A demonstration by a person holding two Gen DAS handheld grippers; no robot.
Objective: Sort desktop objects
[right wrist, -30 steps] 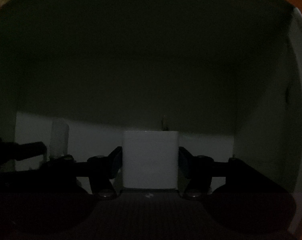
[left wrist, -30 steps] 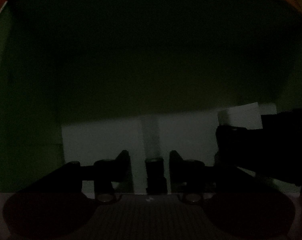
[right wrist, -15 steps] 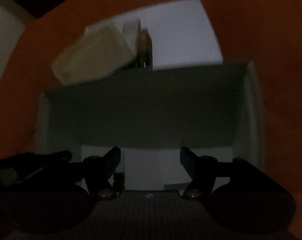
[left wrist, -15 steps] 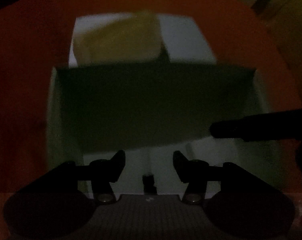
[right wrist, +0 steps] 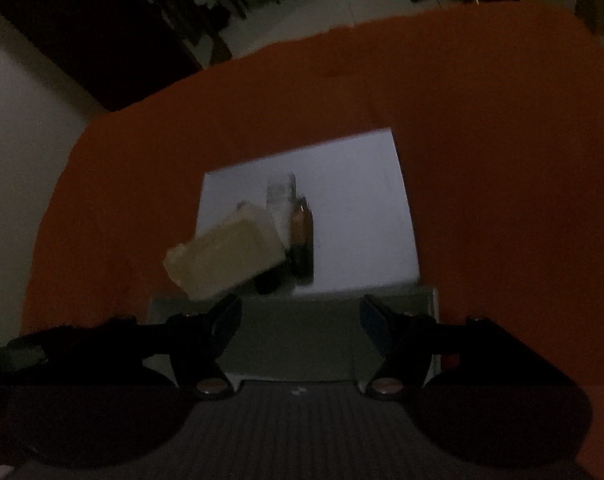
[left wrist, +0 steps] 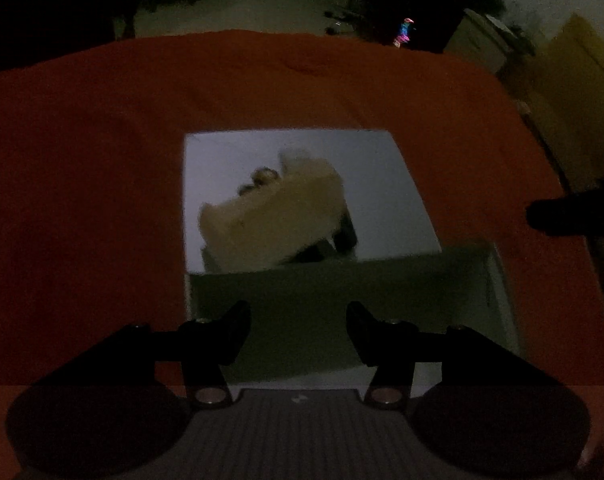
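Note:
In dim light an open white box stands on an orange cloth. My left gripper hovers above its inside, open and holding nothing. My right gripper is above the same box, also open with nothing between its fingers. Behind the box lies a white flat panel. On it rest a cream box, a brown bottle and a pale bottle. The box floor under the grippers is mostly hidden.
The orange cloth covers the table around the box. A dark finger of the right gripper reaches into the left wrist view from the right. Beyond the table's far edge are floor and dark furniture.
Both grippers have risen out of the box, leaving a white block and a small dark-capped tube inside. Their jaws stand slightly wider. The table and the panel's objects have come into sight.

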